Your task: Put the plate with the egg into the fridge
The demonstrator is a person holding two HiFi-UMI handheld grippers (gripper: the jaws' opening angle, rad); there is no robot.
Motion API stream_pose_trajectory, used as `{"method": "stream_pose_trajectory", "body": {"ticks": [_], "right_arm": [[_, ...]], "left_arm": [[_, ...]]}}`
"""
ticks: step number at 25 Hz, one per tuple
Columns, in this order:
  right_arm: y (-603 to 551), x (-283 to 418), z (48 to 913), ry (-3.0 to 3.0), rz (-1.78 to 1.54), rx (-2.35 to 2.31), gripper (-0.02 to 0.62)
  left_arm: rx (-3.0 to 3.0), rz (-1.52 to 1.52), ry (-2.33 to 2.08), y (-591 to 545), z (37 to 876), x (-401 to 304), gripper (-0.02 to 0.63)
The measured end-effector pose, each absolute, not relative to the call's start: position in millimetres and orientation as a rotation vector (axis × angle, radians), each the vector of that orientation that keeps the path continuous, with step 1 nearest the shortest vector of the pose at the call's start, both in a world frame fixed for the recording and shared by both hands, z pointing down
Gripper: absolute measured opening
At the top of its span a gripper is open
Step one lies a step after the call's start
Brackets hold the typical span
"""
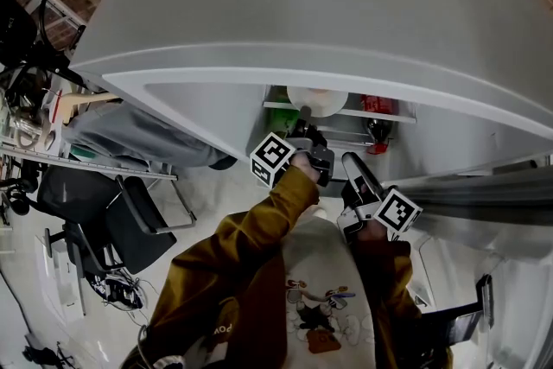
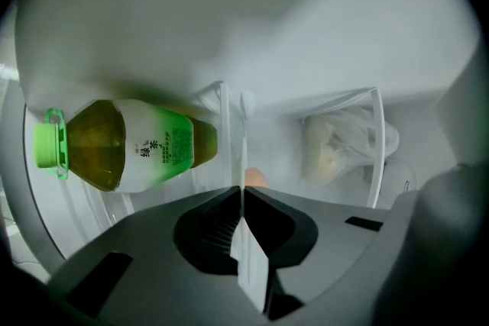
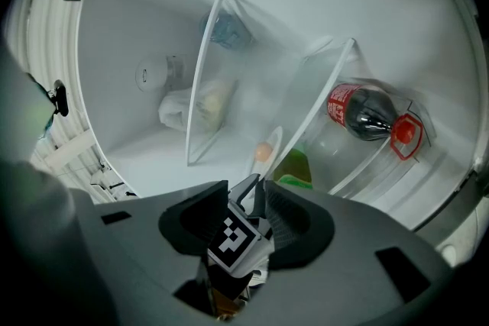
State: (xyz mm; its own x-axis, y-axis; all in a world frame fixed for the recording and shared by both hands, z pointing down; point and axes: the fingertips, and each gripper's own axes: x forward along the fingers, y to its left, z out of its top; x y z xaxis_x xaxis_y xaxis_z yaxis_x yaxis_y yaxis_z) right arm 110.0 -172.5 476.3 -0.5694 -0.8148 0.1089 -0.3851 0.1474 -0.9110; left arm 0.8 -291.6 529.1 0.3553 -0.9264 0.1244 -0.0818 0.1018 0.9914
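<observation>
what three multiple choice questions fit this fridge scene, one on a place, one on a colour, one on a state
1. Where does the egg lie?
A) on the plate
B) in a door shelf
C) on the fridge floor

2. What colour is the cap of the tea bottle?
A) red
B) green
C) white

3. How is the left hand-held gripper?
A) open and empty
B) shut on the plate's rim
C) holding the tea bottle

Answers:
1 A, the right gripper view shows the egg resting on the plate.
2 B, the cap is bright green in the left gripper view.
3 B, its jaws pinch the plate's thin edge.
</observation>
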Motion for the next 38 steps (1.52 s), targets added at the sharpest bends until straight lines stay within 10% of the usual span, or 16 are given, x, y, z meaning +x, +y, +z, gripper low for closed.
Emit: {"method": "stream_pose_trajectory", "body": {"ticks": [38], "right_arm": [[-154.4,105.8,478.3,1.984,-1.388,-1.165,0.138]], "left_arm": [[1.366,-0.821,-1.043,-276.6,517.6,-9.2,0.069]]}}
